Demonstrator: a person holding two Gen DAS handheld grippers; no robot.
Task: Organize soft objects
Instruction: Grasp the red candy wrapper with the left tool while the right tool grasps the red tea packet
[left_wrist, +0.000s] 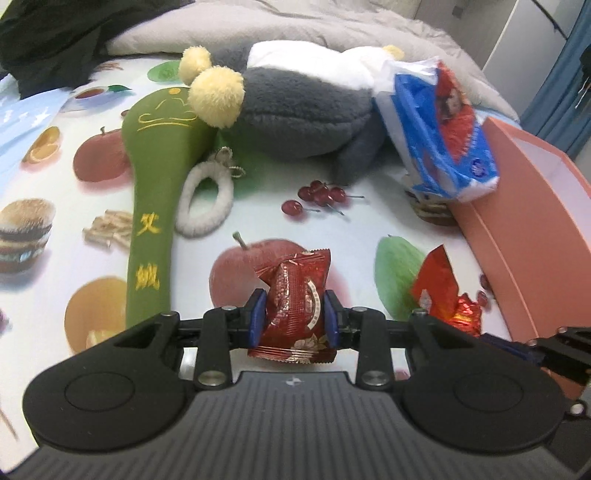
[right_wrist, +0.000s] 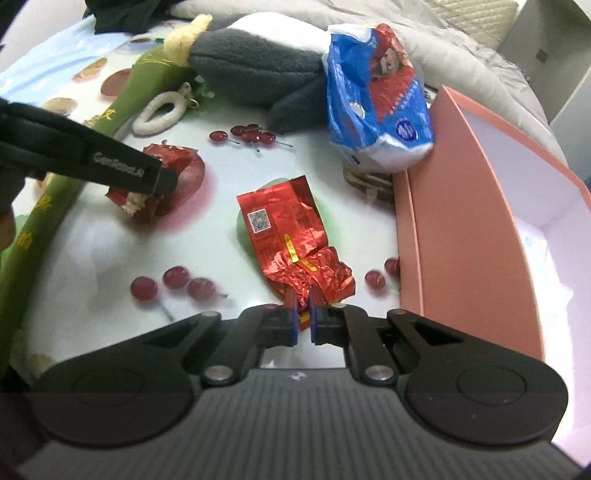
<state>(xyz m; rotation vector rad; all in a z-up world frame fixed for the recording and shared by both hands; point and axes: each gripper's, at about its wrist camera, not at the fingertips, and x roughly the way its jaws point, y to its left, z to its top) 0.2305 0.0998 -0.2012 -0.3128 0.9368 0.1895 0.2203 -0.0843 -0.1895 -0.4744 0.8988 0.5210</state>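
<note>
Left of the pink box: left gripper clamps a dark red snack pack above the printed cloth. Right gripper, just beside the box, pinches the crumpled end of a red foil packet.
</note>
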